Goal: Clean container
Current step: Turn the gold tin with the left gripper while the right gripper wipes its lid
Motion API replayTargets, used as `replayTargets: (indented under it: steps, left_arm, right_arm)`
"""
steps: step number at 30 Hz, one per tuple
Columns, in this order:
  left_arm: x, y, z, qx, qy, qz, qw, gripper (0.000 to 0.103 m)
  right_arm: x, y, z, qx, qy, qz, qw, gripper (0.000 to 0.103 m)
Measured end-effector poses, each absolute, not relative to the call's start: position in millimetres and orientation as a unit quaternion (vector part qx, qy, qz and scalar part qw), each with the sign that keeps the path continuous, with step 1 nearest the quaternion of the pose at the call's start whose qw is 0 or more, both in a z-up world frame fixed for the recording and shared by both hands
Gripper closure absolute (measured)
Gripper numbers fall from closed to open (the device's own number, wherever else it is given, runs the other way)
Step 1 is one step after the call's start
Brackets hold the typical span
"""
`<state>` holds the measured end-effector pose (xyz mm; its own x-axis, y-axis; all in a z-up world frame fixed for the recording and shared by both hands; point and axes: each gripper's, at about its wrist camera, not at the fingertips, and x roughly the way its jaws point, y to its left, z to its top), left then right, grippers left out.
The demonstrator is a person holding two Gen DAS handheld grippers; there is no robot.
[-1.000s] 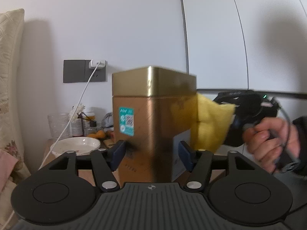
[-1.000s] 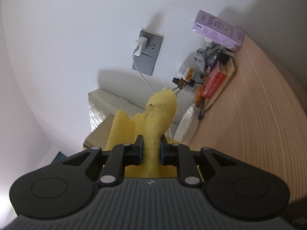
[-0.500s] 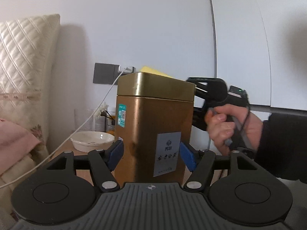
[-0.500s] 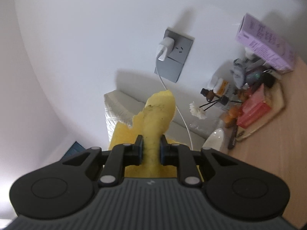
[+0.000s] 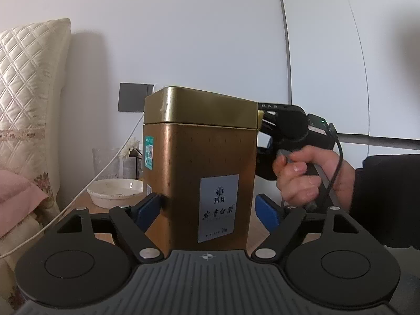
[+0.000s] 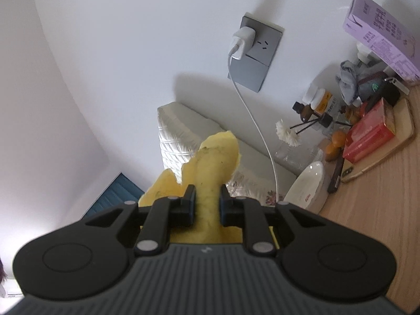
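The gold tea tin [image 5: 199, 173] stands upright on the wooden tabletop [image 5: 84, 204], lid on, a white label on its near face and a teal sticker on its left side; only the left wrist view shows it. It sits between the blue pads of the left gripper [image 5: 210, 211], whose jaws have just been opening; the left pad lies against or just beside the tin's lower side, the right pad stands clear with a gap. Behind the tin's top right corner that same view catches the right gripper [image 5: 265, 120], held in a hand [image 5: 307, 176] with a dark sleeve, and a sliver of yellow at the lid's edge; whether it touches the lid I cannot tell. The right wrist view alone shows the right gripper [image 6: 207, 204] clamped tight on a yellow sponge cloth [image 6: 210, 162]; it also shows a wall socket [image 6: 253, 60] with white charger, a white bowl [image 6: 307, 189], a purple carton [image 6: 380, 34] and a red box [image 6: 370, 139]; the tin is outside it.
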<state>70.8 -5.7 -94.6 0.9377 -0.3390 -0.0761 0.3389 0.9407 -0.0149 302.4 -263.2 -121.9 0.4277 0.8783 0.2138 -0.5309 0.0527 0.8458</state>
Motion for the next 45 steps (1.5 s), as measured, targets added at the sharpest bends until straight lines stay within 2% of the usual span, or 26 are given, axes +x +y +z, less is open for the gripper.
replayTargets:
  steps: [18,36,45]
  left_arm:
    - [98.2,-2.5,-93.6,0.017,0.037,-0.153,0.987,0.017]
    - [45.6,-12.6,-87.8,-0.003,-0.011,-0.161,0.987,0.017]
    - [62.2,-35.1,-96.2,0.012,0.034,-0.159,0.987,0.015]
  right_arm:
    - [292.4,-264.3,-131.5,0.467,0.195,0.498,0.704,0.082]
    - [297.4,-268.6,-130.5,0.484,0.187,0.48,0.708,0.084]
    - [296.2,-266.3,-135.5,0.482,0.183,0.504,0.693,0.084]
